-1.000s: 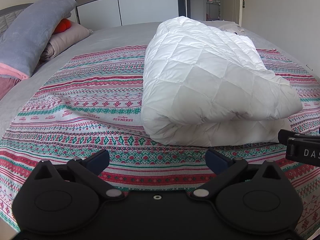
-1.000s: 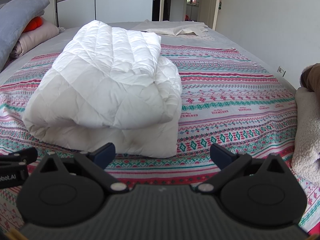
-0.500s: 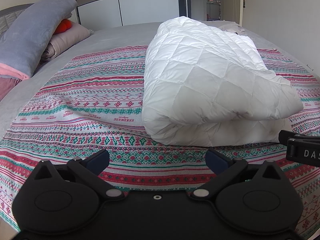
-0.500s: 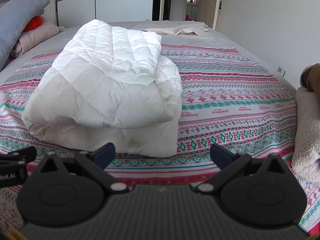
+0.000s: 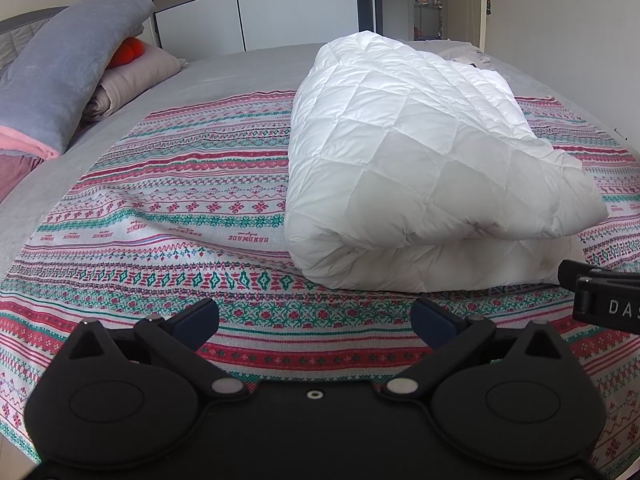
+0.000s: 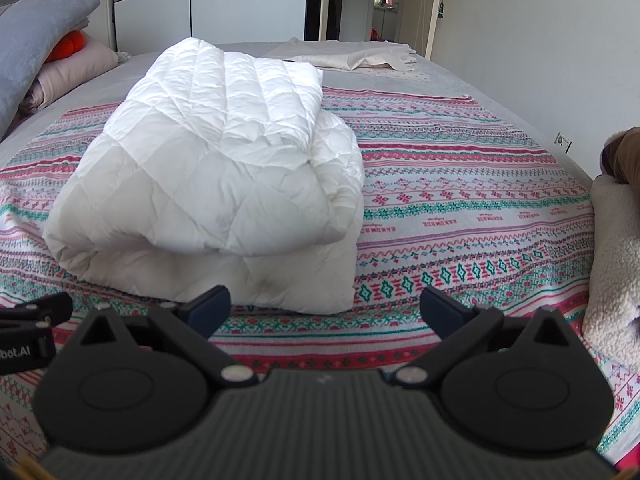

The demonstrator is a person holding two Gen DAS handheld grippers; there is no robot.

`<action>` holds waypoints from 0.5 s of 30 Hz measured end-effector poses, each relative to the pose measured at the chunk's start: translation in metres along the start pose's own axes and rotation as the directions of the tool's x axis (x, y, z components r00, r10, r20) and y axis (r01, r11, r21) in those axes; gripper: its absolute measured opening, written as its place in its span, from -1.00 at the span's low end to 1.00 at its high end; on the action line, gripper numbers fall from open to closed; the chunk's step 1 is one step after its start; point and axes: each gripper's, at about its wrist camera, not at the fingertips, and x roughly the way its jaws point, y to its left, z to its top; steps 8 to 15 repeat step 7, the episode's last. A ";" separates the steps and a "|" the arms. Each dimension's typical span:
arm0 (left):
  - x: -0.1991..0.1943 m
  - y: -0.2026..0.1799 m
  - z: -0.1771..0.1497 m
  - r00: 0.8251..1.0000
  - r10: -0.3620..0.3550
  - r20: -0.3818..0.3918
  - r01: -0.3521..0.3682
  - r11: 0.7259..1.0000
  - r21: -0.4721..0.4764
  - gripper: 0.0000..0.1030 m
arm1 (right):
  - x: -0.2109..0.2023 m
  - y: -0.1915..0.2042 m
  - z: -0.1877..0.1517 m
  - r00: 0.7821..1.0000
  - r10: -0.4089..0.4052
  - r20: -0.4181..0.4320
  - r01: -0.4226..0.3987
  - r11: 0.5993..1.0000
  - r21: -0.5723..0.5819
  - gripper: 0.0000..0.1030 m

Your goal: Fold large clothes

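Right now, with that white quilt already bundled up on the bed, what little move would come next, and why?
Probably nothing more than easing both grippers back. The white quilt already lies folded in layers on the patterned blanket, and the left gripper and right gripper are open, empty and short of it.

Right claw (image 5: 600,300) cut off rightward

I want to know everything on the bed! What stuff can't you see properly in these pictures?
- Orange thing: left view, mostly tucked under the grey pillow.
- Beige cloth: left view, almost all hidden behind the white quilt.
- Fluffy cream fabric: right view, cut off by the edge.
- Room past the doorway: too small.
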 end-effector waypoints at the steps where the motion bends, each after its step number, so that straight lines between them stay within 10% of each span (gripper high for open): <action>1: 0.000 0.001 0.000 1.000 0.000 0.000 0.000 1.000 0.000 1.00 | 0.000 0.000 0.000 1.000 0.000 0.000 0.000 1.000 0.000 0.99; 15: 0.002 0.002 -0.001 1.000 0.013 0.004 -0.012 1.000 -0.011 1.00 | 0.001 0.000 0.000 1.000 -0.002 0.002 0.002 1.000 0.002 0.99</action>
